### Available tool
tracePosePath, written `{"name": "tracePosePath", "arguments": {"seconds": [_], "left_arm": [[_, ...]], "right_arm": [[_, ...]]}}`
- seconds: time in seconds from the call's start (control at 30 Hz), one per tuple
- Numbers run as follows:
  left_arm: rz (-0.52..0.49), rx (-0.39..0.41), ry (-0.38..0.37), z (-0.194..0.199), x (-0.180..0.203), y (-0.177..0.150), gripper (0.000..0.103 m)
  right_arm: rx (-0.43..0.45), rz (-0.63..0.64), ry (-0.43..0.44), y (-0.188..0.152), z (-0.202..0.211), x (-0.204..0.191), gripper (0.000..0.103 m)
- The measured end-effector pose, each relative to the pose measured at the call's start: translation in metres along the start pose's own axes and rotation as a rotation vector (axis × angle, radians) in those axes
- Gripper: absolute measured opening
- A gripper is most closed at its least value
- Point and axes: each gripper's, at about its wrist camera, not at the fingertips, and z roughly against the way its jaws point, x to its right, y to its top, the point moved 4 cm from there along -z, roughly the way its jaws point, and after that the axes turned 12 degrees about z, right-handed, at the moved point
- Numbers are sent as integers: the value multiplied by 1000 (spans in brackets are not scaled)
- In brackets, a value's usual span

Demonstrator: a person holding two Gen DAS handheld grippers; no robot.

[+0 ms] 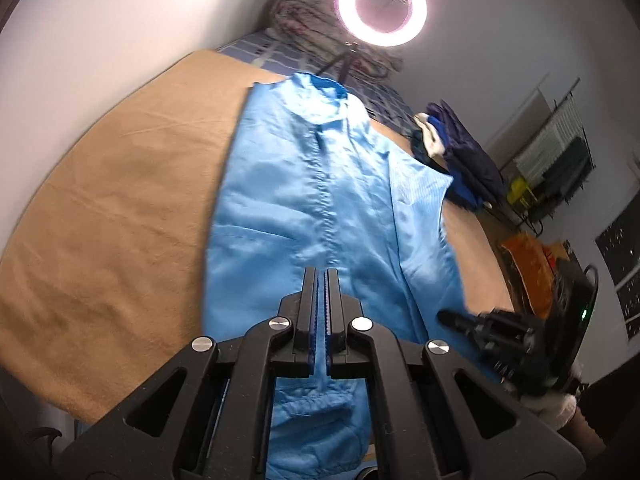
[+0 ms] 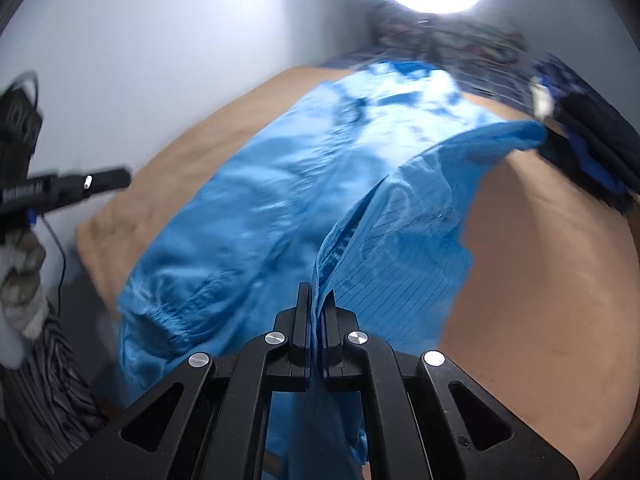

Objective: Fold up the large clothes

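White walls (image 1: 100,32), glowing ring light (image 1: 380,6), tan bedcover (image 1: 120,200), checked blue sheet (image 1: 272,50), dark clothes pile (image 1: 460,148)

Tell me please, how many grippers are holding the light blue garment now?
1. The right gripper is shut on a fold of the light blue garment, lifting it. The left gripper is shut too, but no cloth shows between its fingers; its grip may be hidden.

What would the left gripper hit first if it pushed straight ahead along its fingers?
Most likely the light blue jacket: the shut left gripper points down at its front, near the zipper line. Depth is unclear, but nothing else shows in between.
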Motion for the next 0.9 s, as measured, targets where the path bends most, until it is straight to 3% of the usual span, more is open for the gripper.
{"name": "tracePosePath", "arguments": {"seconds": [0.3,0.5,0.7,0.77,0.83,0.9], "left_arm": [[71,14,24,-8,-29,11,0],[60,14,41,-10,-34,10,0],[32,-8,28,-15,-28,8,0],[18,-14,18,-19,-23,7,0],[-5,-16,24,-23,-17,6,0],[-23,-23,33,-29,-12,4,0]], "right_arm": [[-195,169,27,-14,-74,-45,2],[-193,-1,183,-19,-64,-22,6],[-37,-139,337,-25,-2,8,11],[20,-201,342,-26,14,29,31],[80,-275,320,-27,24,59,39],[107,-347,280,-28,25,89,39]]}}
